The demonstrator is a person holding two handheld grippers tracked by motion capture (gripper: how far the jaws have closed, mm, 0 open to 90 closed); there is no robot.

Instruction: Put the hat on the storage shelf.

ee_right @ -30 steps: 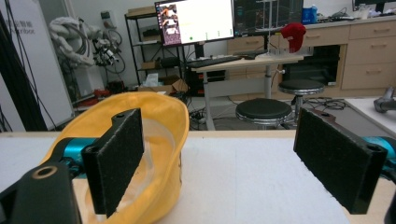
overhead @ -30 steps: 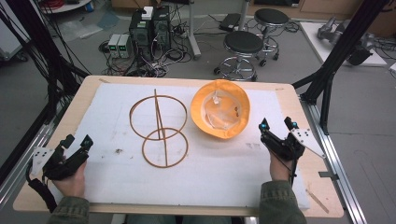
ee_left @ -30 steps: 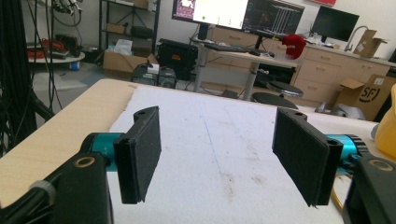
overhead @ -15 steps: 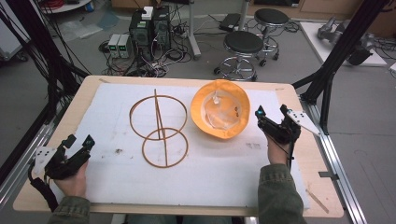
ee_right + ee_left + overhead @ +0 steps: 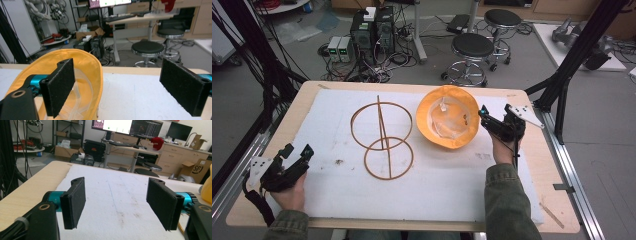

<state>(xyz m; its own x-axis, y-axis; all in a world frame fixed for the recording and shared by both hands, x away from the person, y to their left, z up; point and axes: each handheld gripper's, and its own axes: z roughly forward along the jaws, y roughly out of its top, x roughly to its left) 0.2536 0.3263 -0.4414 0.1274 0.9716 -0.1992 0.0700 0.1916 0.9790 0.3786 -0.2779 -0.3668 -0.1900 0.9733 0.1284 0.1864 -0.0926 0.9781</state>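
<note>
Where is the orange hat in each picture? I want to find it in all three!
High view: the orange hat lies upside down, right of the middle, just left of the right gripper.
Left gripper view: a bit of it peeks in at the right edge.
Right gripper view: it sits at lower left, behind the left-hand jaw.
Shared landmark: the white mat under everything.

Each hand-held black gripper, left [image 5: 294, 155] and right [image 5: 497, 116], carries flat rectangular black fingers [image 5: 75, 201] on teal cylindrical mounts, a grey triangular plate and a black cable. Sleeves [image 5: 507, 200] are olive green.
</note>
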